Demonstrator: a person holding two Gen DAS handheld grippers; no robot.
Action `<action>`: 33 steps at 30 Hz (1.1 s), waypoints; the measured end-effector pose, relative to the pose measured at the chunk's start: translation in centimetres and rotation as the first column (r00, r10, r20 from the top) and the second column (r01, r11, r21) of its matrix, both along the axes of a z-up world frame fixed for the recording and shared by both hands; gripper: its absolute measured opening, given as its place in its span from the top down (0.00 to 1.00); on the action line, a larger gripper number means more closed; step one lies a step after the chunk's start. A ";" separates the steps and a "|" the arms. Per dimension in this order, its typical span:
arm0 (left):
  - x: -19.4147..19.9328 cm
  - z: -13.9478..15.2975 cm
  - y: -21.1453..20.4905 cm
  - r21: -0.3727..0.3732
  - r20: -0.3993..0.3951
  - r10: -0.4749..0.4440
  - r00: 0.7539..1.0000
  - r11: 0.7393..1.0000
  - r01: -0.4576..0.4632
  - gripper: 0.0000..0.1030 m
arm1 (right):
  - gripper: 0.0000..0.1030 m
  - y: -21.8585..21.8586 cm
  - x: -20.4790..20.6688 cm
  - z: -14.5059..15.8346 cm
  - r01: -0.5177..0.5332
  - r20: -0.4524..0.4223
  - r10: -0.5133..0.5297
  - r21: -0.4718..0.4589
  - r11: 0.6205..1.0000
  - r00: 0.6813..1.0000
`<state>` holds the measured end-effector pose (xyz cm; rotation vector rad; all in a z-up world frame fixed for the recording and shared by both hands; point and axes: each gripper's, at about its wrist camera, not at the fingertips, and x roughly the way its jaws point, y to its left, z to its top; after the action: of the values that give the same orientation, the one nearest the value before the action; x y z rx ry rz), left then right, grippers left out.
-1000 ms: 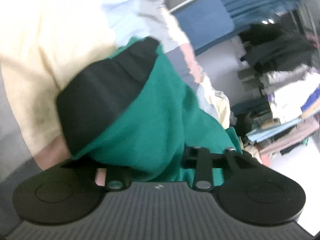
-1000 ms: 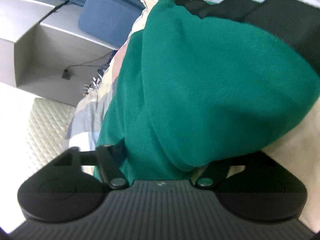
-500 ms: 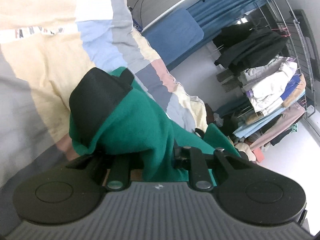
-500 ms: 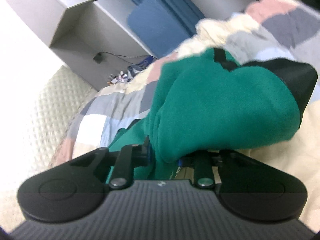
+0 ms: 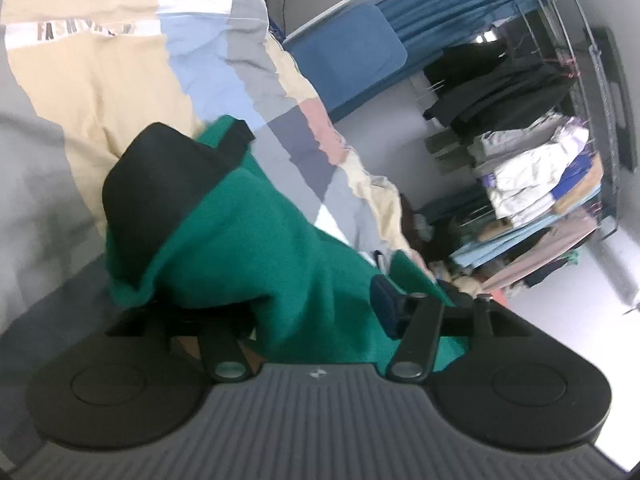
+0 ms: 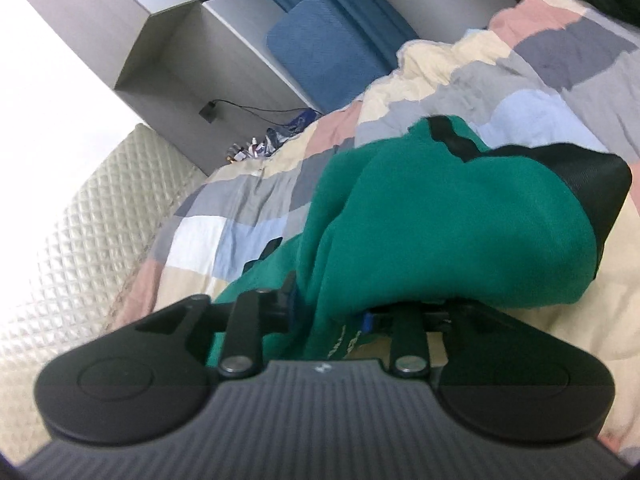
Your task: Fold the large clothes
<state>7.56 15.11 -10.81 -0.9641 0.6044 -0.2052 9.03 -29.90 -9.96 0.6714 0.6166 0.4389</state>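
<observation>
A green garment [image 5: 272,248] with a black ribbed band [image 5: 160,176] lies bunched over a patchwork bedspread [image 5: 120,80]. My left gripper [image 5: 316,312] is shut on a fold of the green garment, which drapes over its fingers and hides the tips. In the right wrist view the same green garment [image 6: 432,220] with its black band [image 6: 592,188] hangs over my right gripper [image 6: 332,312], which is shut on the cloth. Both hold the cloth a little above the bedspread [image 6: 248,208].
A clothes rack [image 5: 540,152] with hanging and stacked clothes stands beyond the bed's edge. A blue cushion [image 5: 352,60] and blue curtain are at the far wall. A grey shelf unit [image 6: 180,48] and a quilted headboard [image 6: 80,232] flank the bed.
Both grippers have pulled back from the bed with the green garment, so more of the bedspread and room shows. The garment bunch now looks smaller and farther away.
</observation>
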 end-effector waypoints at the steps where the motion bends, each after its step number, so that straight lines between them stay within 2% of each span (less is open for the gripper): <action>1: 0.2 0.2 0.0 -0.005 0.006 0.000 1.000 1.000 0.000 0.38 | 0.49 0.0 0.0 0.2 -0.003 0.016 0.003 0.005 1.000 1.000; 2: 0.5 0.5 0.0 -0.003 0.014 -0.002 1.000 1.000 0.002 0.37 | 0.46 0.0 -0.2 0.5 -0.008 0.034 0.008 -0.002 1.000 0.999; 6: 2.6 2.5 -0.2 0.061 0.050 -0.019 0.999 0.998 0.016 0.34 | 0.45 0.5 1.1 2.3 -0.012 0.114 0.018 -0.059 0.998 0.993; 12: 8.3 4.4 -0.1 0.131 0.080 0.007 0.997 0.991 -0.017 0.32 | 0.45 1.5 7.0 4.4 -0.002 0.176 0.023 -0.120 0.993 0.984; 14: 10.6 4.6 -0.2 0.188 0.098 0.033 0.995 0.981 -0.051 0.31 | 0.46 1.7 9.5 4.4 0.008 0.187 0.016 -0.129 0.992 0.982; 20: 17.6 3.7 -0.2 0.316 0.132 0.053 0.990 0.944 -0.093 0.25 | 0.47 3.9 15.9 3.5 0.028 0.253 0.053 -0.307 0.951 0.966; 22: 20.2 2.9 -0.3 0.370 0.114 0.050 0.992 0.925 -0.089 0.24 | 0.47 4.7 18.1 2.5 0.038 0.254 0.066 -0.383 0.923 0.965; 24: 23.2 1.7 0.0 0.394 0.070 0.046 0.996 0.917 -0.070 0.24 | 0.47 5.2 20.3 1.1 0.038 0.233 0.068 -0.420 0.907 0.970; 26: 26.3 0.1 -0.3 0.423 0.009 0.019 1.000 0.906 -0.021 0.24 | 0.47 5.7 22.3 -0.5 0.033 0.202 0.068 -0.456 0.890 0.977; 28: 29.0 -1.4 -0.7 0.473 -0.041 -0.002 0.999 0.881 0.021 0.24 | 0.48 6.2 24.1 -2.0 0.026 0.179 0.071 -0.488 0.873 0.981; 30: 31.3 -2.5 -0.9 0.504 -0.077 -0.019 0.997 0.862 0.055 0.24 | 0.48 6.4 26.1 -3.4 0.016 0.155 0.069 -0.492 0.870 0.985; 33: 34.3 -3.3 -0.9 0.525 -0.125 -0.019 0.992 0.847 0.083 0.24 | 0.48 6.6 28.7 -4.5 0.012 0.109 0.047 -0.489 0.872 0.993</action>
<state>41.82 14.19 -14.11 -0.4218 0.7447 -0.0214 37.74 -23.33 -14.48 0.1516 0.5914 0.3168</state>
